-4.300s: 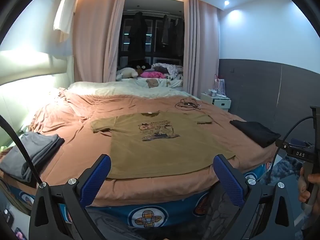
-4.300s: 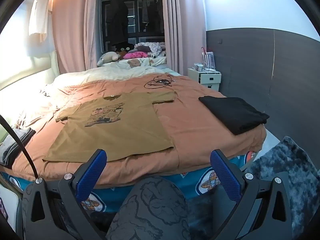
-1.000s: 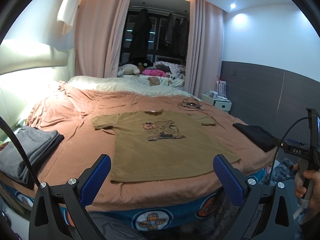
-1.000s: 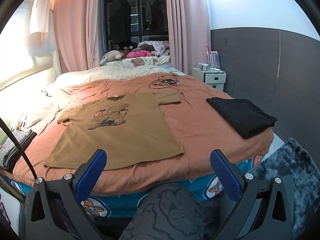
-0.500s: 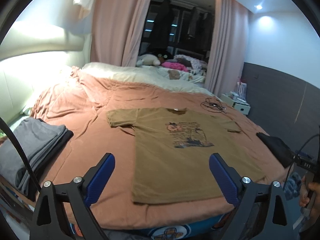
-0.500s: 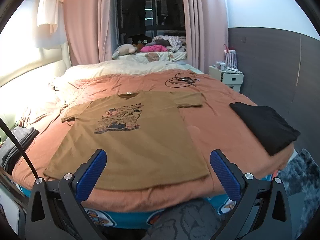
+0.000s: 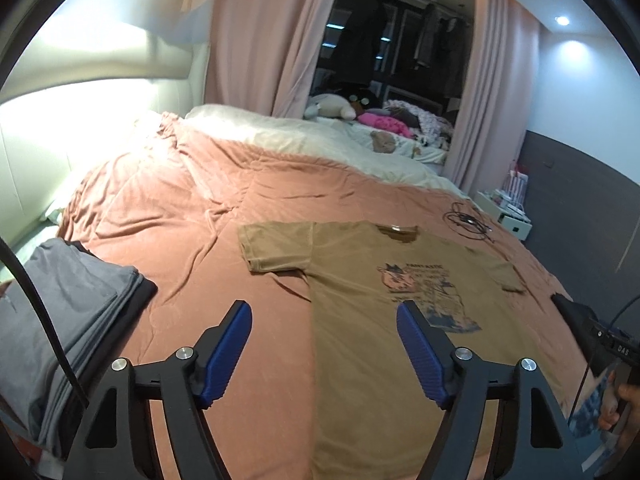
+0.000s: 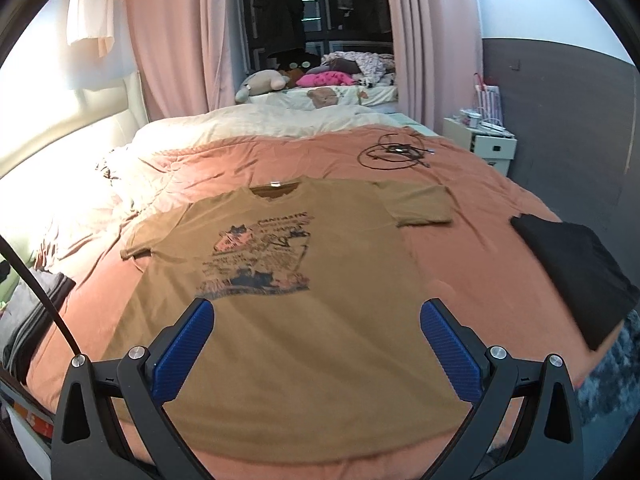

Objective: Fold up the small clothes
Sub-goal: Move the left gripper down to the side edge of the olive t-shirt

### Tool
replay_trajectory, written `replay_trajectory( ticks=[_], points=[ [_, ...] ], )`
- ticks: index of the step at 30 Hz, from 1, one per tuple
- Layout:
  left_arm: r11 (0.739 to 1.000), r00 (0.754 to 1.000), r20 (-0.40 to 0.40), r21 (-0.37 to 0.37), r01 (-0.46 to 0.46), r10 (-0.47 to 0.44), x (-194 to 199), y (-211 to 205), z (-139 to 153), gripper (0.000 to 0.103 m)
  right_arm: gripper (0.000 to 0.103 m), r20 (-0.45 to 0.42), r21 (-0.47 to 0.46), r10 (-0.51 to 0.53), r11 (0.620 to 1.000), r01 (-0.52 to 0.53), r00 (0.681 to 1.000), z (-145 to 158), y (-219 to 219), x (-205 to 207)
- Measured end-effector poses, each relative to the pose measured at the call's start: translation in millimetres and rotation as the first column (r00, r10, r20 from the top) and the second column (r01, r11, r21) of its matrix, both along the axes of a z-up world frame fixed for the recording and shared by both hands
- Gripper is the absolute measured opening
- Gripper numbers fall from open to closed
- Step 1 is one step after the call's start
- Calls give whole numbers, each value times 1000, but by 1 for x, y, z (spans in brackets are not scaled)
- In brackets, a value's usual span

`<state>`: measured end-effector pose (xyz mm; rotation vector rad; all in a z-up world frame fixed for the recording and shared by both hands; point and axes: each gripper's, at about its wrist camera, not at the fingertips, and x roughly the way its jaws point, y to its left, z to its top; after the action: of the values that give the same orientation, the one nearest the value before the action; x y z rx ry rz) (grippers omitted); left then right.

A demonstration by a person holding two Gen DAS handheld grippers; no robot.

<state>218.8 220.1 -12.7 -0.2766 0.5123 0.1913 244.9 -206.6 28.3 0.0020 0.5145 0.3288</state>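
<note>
An olive-brown T-shirt (image 7: 384,320) with a printed front lies flat and spread out on the salmon bedspread (image 7: 168,240), collar away from me. It also shows in the right wrist view (image 8: 304,304). My left gripper (image 7: 324,312) is open and empty, held above the shirt's left side edge, below its left sleeve. My right gripper (image 8: 316,312) is open and empty, held above the shirt's lower middle. Neither gripper touches the cloth.
A folded grey stack (image 7: 52,320) lies at the bed's left edge. A folded black garment (image 8: 576,264) lies at the right edge. A black cable coil (image 8: 392,154) lies beyond the shirt. A white nightstand (image 8: 480,142) stands by the dark wall. Plush toys and pillows lie far back.
Both grippers have moved forward and down over the bed toward the shirt; the left one has swung to the shirt's left side. Both stay open and empty.
</note>
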Motion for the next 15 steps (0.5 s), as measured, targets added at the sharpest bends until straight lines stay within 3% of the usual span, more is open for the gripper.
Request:
replay_trajectory(
  ticks=[5, 15],
  points=[
    [999, 998, -48, -17, -38, 37, 31, 21, -7, 67, 103, -30, -6, 45, 999, -45, 999, -2, 21, 38],
    [989, 987, -132, -103, -103, 89, 94, 58, -27, 64, 103, -109, -2, 123, 992, -124, 986, 2, 53, 118]
  ],
)
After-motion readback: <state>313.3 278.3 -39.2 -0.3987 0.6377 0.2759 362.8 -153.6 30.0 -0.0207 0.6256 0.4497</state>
